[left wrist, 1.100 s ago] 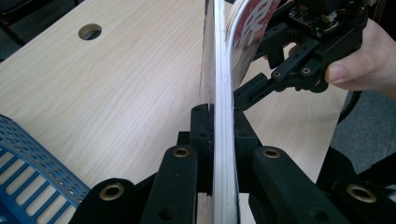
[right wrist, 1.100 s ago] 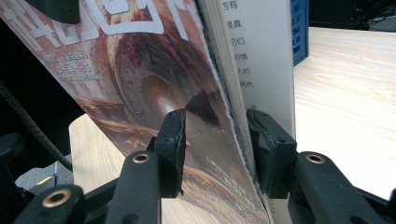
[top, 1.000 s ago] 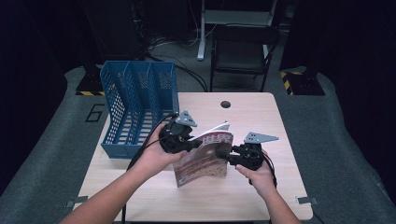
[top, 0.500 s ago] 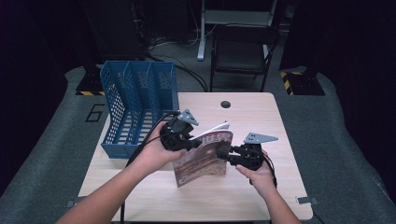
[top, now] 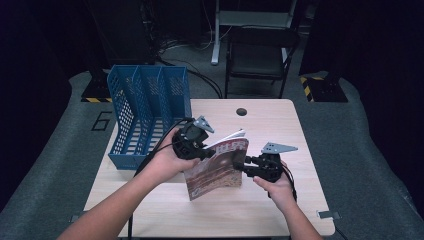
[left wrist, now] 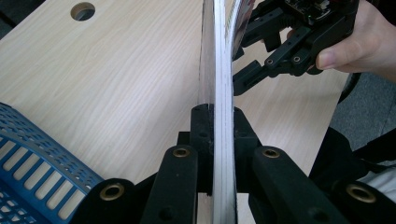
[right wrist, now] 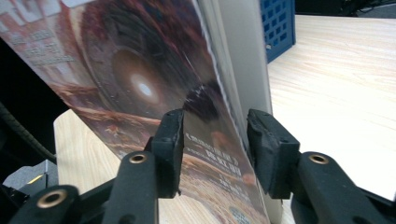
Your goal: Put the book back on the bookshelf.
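Our left gripper [left wrist: 215, 140] pinches the magazine [top: 217, 167] edge, holding it upright over the table [top: 270, 120]. Our right gripper [right wrist: 215, 154] has just been spreading its jaws, pads off the cover. We judge the handover done; slotting it into the blue file rack [top: 147, 112] beside us remains.

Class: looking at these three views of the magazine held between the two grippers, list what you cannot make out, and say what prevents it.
- Magazine cover text: blurred in the right gripper view, too small in the high view.
- Magazine's far face: in the left gripper view it is seen edge-on.
- Blue file rack contents: its mesh walls hide the compartments in the high view.
- Right gripper pads: whether they touch the cover is unclear.
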`<control>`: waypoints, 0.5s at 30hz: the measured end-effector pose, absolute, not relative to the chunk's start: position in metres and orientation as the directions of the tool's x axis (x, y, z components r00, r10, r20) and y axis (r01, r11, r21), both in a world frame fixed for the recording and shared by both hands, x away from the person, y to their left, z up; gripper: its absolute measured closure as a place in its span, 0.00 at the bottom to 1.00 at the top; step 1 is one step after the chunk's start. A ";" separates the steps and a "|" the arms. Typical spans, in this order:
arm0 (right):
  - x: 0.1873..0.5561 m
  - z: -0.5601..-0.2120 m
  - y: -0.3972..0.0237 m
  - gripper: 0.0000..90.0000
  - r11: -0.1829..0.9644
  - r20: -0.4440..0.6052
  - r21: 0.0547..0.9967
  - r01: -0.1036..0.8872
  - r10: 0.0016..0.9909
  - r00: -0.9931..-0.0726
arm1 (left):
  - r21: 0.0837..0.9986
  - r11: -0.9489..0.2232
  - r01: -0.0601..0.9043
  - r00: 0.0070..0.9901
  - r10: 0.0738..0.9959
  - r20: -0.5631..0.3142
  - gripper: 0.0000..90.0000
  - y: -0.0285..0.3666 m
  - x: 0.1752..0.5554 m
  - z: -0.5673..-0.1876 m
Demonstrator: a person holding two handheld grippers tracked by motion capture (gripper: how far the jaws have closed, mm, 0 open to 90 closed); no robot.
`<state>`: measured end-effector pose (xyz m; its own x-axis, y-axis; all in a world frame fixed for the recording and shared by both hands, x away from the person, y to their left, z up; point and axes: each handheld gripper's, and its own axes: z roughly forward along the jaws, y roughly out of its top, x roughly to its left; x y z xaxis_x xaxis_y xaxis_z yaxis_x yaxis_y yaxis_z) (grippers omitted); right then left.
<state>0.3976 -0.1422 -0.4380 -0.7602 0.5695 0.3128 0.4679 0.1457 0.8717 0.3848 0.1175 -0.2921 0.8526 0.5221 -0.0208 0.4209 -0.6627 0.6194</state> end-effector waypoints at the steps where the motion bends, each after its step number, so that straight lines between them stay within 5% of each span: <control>1: 0.397 -0.438 -0.142 0.61 0.144 0.315 0.869 0.473 0.574 -0.755 | 0.618 -0.667 0.416 0.854 0.519 -0.015 0.93 0.118 0.385 -0.292; 15: 0.401 -0.445 -0.148 0.58 0.138 0.326 0.860 0.491 0.593 -0.736 | 0.614 -0.673 0.413 0.850 0.526 0.005 0.93 0.116 0.388 -0.284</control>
<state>0.4015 -0.1475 -0.4454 -0.7363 0.5932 0.3256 0.4911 0.1376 0.8602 0.3881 0.1160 -0.2845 0.8503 0.5263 0.0053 0.4127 -0.6730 0.6138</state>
